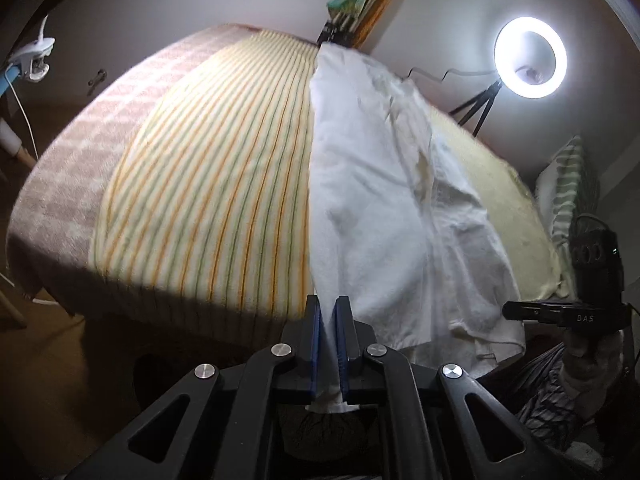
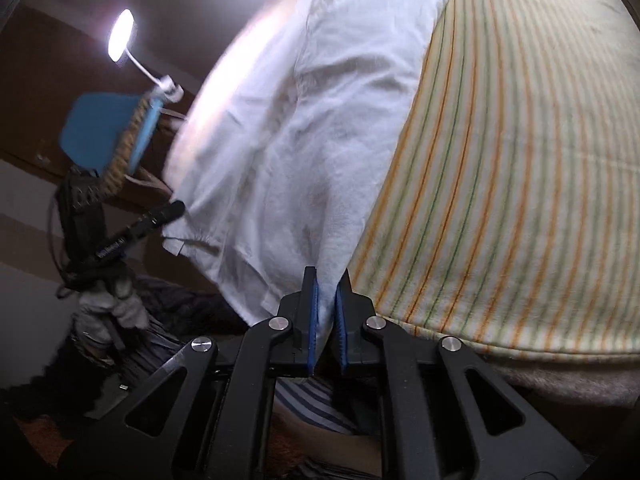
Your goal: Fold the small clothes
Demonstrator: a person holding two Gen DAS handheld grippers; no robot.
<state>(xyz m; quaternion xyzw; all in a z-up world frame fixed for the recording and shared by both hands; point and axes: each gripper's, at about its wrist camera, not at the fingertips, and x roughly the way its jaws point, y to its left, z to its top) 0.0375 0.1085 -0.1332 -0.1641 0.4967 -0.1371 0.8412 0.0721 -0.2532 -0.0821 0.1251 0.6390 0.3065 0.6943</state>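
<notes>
Both claws (image 1: 328, 308) (image 2: 327, 280) pinching blurred white garment (image 1: 372, 200).

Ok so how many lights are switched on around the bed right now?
2. A ring light on a tripod beyond the bed's far right side, and a small clip lamp on the left side. Others may be hidden.

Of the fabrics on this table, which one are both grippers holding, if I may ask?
The plain white garment: its near edge is pinched by the left gripper and the right gripper. The striped cloth and the checked blanket lie flat beneath.
</notes>
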